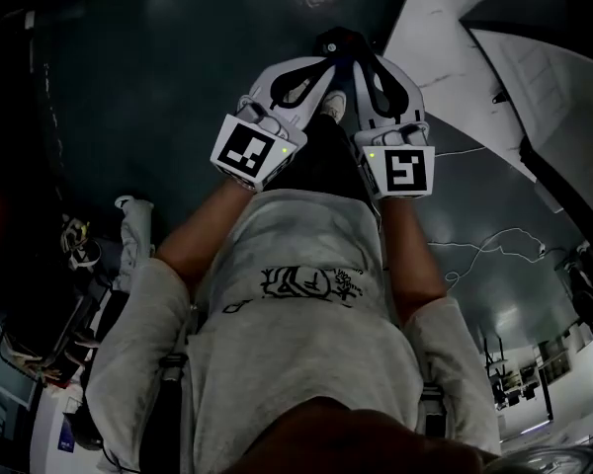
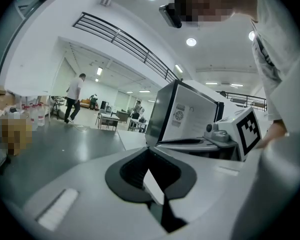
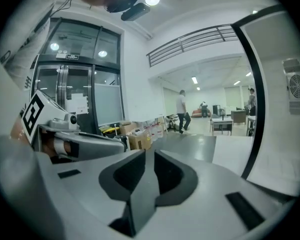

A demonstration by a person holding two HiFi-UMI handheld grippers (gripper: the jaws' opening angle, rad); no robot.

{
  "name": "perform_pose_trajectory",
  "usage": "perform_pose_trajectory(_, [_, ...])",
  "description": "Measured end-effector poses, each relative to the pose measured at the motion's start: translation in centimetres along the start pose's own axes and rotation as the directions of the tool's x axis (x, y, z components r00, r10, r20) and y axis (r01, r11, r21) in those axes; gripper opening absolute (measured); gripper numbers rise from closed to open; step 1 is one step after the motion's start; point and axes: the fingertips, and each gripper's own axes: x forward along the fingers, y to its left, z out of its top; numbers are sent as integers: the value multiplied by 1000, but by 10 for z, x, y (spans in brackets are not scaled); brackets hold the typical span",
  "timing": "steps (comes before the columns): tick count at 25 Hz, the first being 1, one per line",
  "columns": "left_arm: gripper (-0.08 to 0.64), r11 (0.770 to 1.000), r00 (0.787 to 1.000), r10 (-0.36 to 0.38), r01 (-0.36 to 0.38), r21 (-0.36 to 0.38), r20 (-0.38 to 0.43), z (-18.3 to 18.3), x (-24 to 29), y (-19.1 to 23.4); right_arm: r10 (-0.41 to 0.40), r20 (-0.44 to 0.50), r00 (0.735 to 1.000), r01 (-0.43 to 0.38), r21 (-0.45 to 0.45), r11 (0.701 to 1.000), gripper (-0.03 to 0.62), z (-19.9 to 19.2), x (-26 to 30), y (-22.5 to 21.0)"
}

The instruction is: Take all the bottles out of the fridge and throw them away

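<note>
Fridge (image 2: 190, 115), boxy, white, black-edged, seemingly open, smooth grey floor (image 2: 65, 154)

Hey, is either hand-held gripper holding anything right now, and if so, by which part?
Nothing is held. No object sits between the jaws of the left hand-held gripper or the right hand-held gripper.

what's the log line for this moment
left gripper: shut, empty | right gripper: slightly open, empty | both held side by side | fridge: ahead right | bottles: none in view
</note>
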Motion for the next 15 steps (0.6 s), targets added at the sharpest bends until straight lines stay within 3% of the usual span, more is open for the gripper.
perform_pose_trajectory(15, [9, 996, 995, -73, 68, 62, 71, 108, -14, -45, 51, 76, 996, -49, -19, 999, 32, 116, -41, -1])
